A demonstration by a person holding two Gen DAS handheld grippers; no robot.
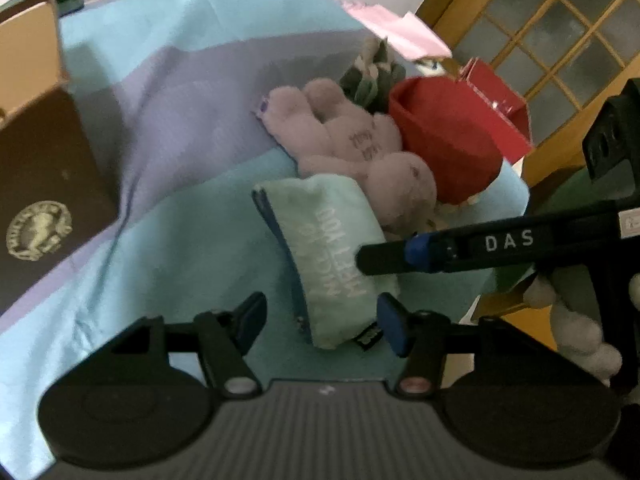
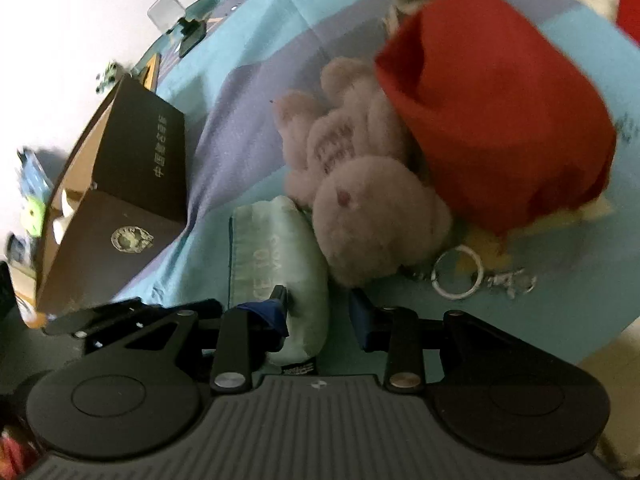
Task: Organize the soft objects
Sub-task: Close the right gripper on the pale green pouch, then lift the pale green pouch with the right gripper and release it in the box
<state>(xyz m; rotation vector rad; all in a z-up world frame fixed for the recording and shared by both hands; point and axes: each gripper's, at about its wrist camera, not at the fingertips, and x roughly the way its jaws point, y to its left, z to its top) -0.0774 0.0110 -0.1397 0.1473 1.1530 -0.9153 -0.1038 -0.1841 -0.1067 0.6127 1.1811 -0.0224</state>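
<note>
1. In the left wrist view, the mint pouch (image 1: pixel 332 256) is being shown lying on the blue and lilac cloth (image 1: pixel 168 120) at the centre of the frame, its long axis running from upper left to lower right and its zipper edge facing left.
2. The left gripper (image 1: pixel 320 320) is being held spread at the lower centre; the pouch's lower end is sitting between the pads, which are not being pressed on it.
3. The lilac plush rabbit (image 1: pixel 344 140) is being seen just above the pouch, touching the red fabric basket (image 1: pixel 444 136) at the right. A finger of the right gripper (image 1: pixel 400 256) is reaching in from the right over the pouch.
4. In the right wrist view, the pouch (image 2: pixel 276 248) is being shown at lower centre, its long axis running nearly vertically.
5. The right gripper (image 2: pixel 320 316) is standing part open around the pouch's near end; whether it is being pinched cannot be told.
6. The brown box (image 2: pixel 132 184) is being seen at left, a keyring (image 2: pixel 456 276) at the right.
</note>
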